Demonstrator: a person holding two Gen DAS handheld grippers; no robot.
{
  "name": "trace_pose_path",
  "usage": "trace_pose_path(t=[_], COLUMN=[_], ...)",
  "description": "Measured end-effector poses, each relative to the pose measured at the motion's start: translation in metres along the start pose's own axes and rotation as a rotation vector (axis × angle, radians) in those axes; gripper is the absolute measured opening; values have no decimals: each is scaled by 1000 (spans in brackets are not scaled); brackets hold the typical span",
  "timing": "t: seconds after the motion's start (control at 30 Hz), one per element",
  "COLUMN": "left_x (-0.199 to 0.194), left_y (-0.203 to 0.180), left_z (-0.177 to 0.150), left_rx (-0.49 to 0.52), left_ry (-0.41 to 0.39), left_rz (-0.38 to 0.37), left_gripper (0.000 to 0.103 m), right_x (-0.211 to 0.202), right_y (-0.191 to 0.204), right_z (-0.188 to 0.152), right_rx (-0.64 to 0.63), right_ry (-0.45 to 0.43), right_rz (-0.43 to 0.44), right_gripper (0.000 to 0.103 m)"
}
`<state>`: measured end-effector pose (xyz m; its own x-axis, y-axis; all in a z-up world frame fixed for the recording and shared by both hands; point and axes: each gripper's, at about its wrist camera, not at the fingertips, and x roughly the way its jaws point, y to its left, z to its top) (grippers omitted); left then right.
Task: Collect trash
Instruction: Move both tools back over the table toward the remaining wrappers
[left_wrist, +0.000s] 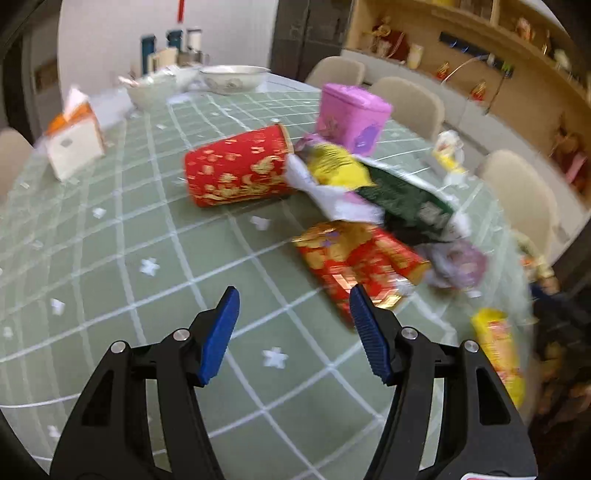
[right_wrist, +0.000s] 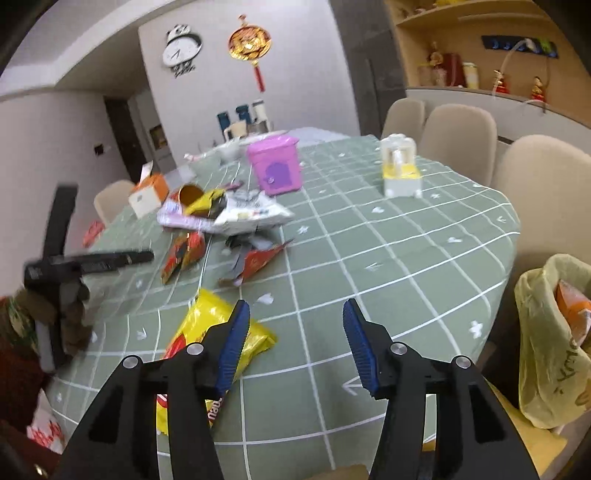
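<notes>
The left gripper (left_wrist: 293, 310) is open and holds nothing. It hangs just in front of the red and gold wrapper (left_wrist: 354, 262). It should go down low, slide one finger under the flat wrapper and pinch gently. The right gripper (right_wrist: 295, 325) is open too and empty, right beside the yellow snack bag (right_wrist: 218, 332). The yellow trash bag (right_wrist: 539, 354) waits at the worktop's (right_wrist: 406, 266) edge. The worktop has a green checked cloth. Beige chairs (right_wrist: 458, 129) stand around it.
</notes>
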<state>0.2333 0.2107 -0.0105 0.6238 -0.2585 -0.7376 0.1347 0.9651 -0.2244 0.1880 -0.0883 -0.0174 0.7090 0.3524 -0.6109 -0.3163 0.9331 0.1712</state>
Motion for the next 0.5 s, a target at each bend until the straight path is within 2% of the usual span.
trace_pose_path(t=[0.07,0.13,0.27,0.4,0.43,0.5], left_x=[1,8,37,50,52,52], left_y=[0,-6,-24,-43,-45,-47], left_z=[3,7,16,18,19,17], left_rx=[-46,-79,-100,-40,-28,-4], left_ry=[9,18,53,50,54,50], left_rz=[-73,-88,7,37,27,16], left_gripper=[59,59,59,61,59,37], right_x=[7,10,4,2,4,11], right_y=[1,1,9,12,15,24], right_z=[-2,-2,-4,-7,-8,-10], right_rx=[-3,17,-6,39,39,10], right_ry=[4,4,-15,26,44,72], right_rz=[-15,-3,11,81,85,69], right_gripper=[50,50,50,50,50,50])
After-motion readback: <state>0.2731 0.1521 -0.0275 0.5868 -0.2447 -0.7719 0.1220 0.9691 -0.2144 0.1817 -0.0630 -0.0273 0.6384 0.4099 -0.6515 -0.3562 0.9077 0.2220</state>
